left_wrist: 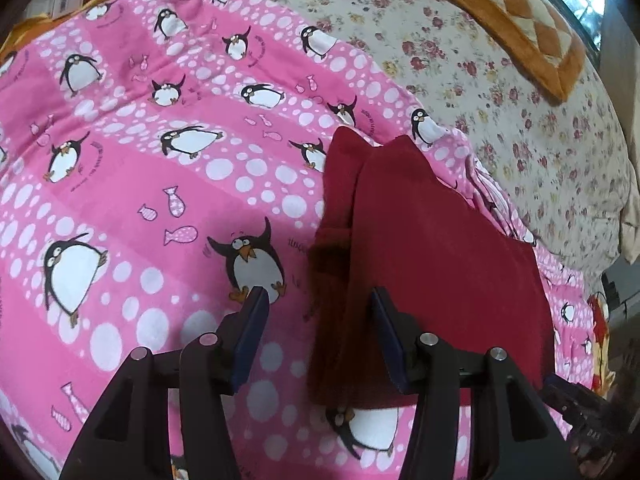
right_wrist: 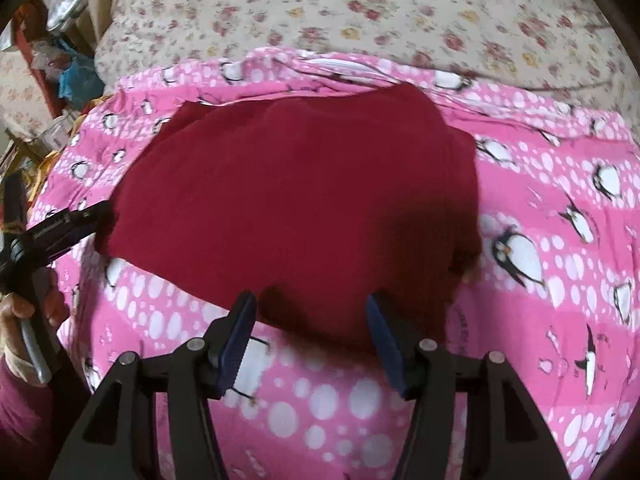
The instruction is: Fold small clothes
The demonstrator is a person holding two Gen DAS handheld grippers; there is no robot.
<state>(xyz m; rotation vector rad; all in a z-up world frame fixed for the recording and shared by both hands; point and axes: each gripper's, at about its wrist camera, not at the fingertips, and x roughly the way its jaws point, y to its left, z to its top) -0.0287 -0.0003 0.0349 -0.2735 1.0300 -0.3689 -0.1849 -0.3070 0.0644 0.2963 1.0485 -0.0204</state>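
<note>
A dark red garment [left_wrist: 432, 248] lies folded flat on a pink penguin-print blanket [left_wrist: 160, 184]. My left gripper [left_wrist: 320, 300] is open above the garment's left edge, with nothing between its blue pads. In the right wrist view the garment [right_wrist: 296, 200] fills the middle of the blanket [right_wrist: 560, 240]. My right gripper [right_wrist: 312, 308] is open over the garment's near edge and holds nothing. The left gripper [right_wrist: 86, 216] shows at the garment's left corner, held by a hand [right_wrist: 24, 308]. Part of the right gripper's body shows in the left wrist view at the lower right.
A floral bedsheet [left_wrist: 500, 60] lies beyond the blanket, with an orange and cream quilted cushion [left_wrist: 508, 12] at the far right. In the right wrist view the sheet [right_wrist: 360, 12] runs along the back, and clutter [right_wrist: 60, 40] stands beside the bed at the left.
</note>
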